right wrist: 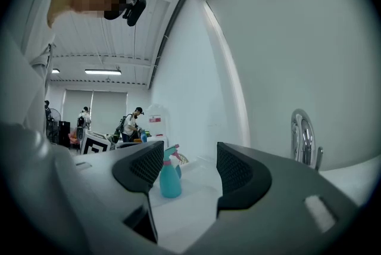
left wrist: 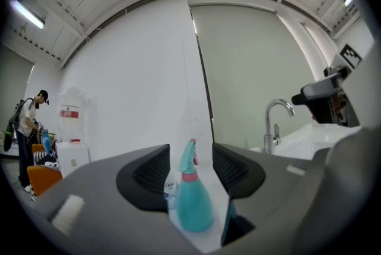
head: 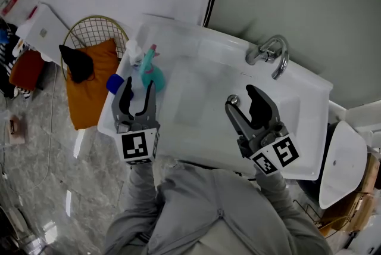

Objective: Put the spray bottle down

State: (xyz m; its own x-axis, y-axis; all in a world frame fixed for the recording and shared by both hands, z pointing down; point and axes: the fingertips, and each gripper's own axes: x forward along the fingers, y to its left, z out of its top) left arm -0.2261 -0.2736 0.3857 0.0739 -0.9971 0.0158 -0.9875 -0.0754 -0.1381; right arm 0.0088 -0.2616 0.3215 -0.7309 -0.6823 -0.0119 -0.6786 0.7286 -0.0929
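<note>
A white sink (head: 196,99) sits against a pale wall and a grey-green panel. The teal spray bottle (head: 152,74) stands upright on its left ledge, a rounded plastic body narrowing to a pink collar and trigger head. The left tongs (head: 139,88) are released, jaws spread wide, with the bottle just beyond their tips and touching neither ribbed black pad. By the look of it the bottle is set down and the step in hand is the let-go. Doing that well means drawing the tongs straight back and level with the jaws wide, so neither pad clips a probably light bottle on the smooth, glossy ledge. A small white bottle (head: 134,52) stands just beside it toward the wall, and a blue cap (head: 114,83) lies near the ledge's outer edge. The right tongs (head: 243,99) hang released and empty over the basin, near the curved chrome faucet (head: 271,54). An orange cushion (head: 95,84) rests on a wire chair to the left.
</note>
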